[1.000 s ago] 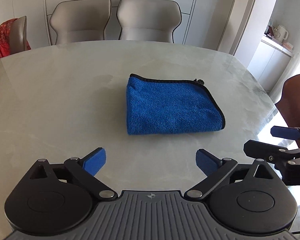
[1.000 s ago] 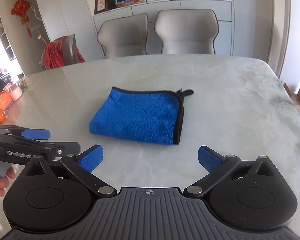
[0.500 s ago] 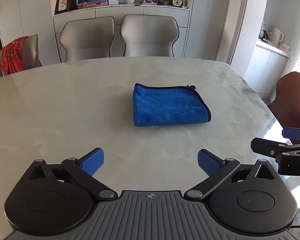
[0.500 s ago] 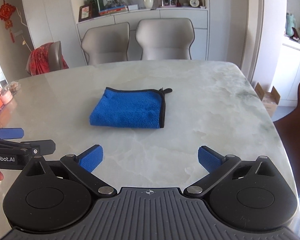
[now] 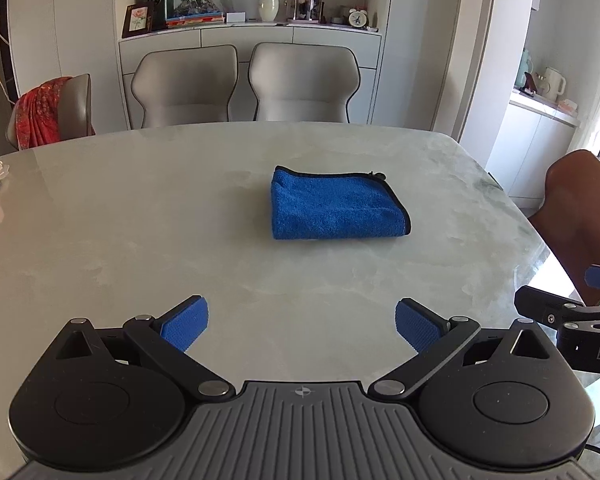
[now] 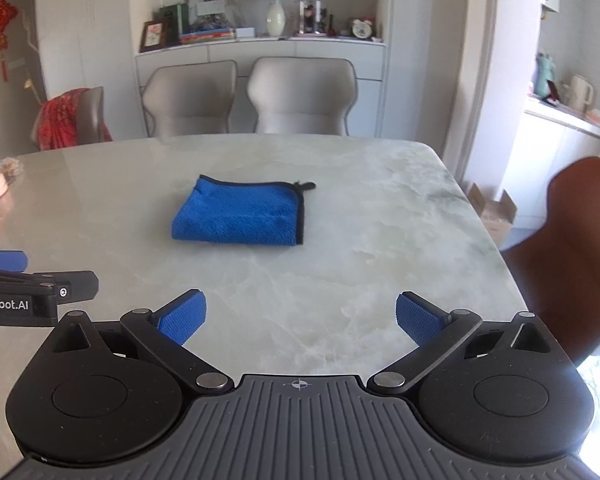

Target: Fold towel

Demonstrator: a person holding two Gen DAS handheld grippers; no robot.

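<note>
The blue towel (image 5: 337,206) lies folded flat in the middle of the table (image 5: 140,220). The left claw (image 5: 302,326) is wide open and holds nothing. The right claw (image 6: 300,322) is wide open too. Both are well apart from the towel.

Both wrist views look forward over the near table (image 5: 140,220) edge; side by side; sharing the towel (image 5: 336,210) and far chairs (image 6: 300,96).
</note>
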